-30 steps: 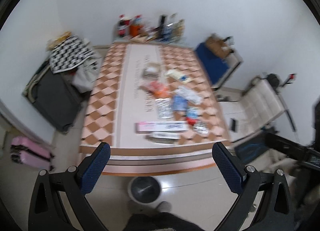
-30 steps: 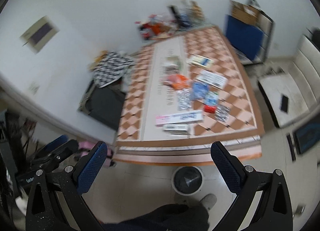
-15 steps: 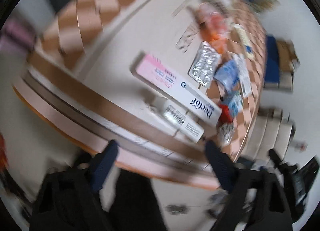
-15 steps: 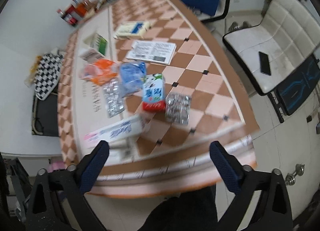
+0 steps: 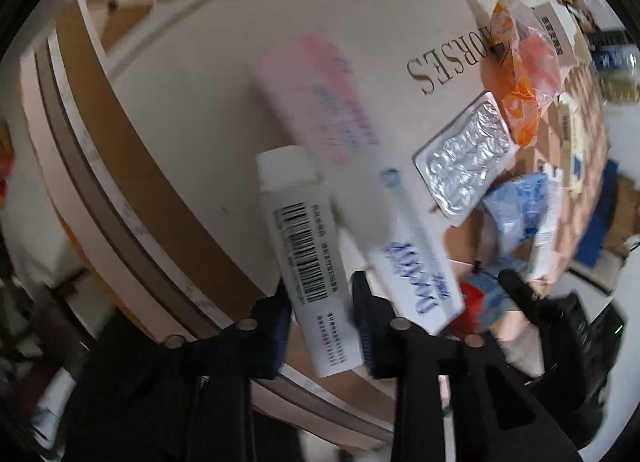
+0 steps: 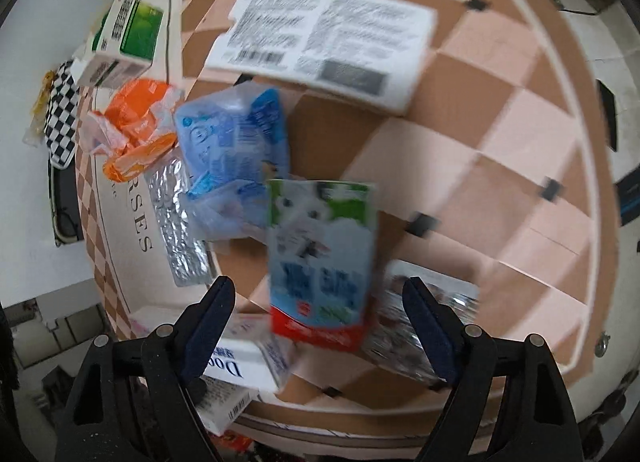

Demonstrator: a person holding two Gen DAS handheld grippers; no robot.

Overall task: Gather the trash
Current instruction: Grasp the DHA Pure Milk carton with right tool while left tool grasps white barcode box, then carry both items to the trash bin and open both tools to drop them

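Note:
My left gripper [image 5: 322, 312] is shut on a white barcode box [image 5: 308, 258] at the table's near edge. Beside that box lies a long pink and white toothpaste box [image 5: 340, 133]. My right gripper [image 6: 320, 322] is open, its fingers on either side of a milk carton [image 6: 320, 258] that lies flat on the checkered table [image 6: 500, 165]. The right gripper also shows at the lower right of the left wrist view [image 5: 516, 294].
Other trash lies around: an orange plastic bag [image 6: 136, 121], a blue wrapper [image 6: 236, 141], a silver blister pack [image 5: 468, 157], a crinkled foil pack [image 6: 420, 326], a printed white packet [image 6: 328, 41], a green and white box [image 6: 128, 33].
Both grippers came down from above the floor to the table's near edge. The left one shut on the white barcode box. The right one moved around the milk carton.

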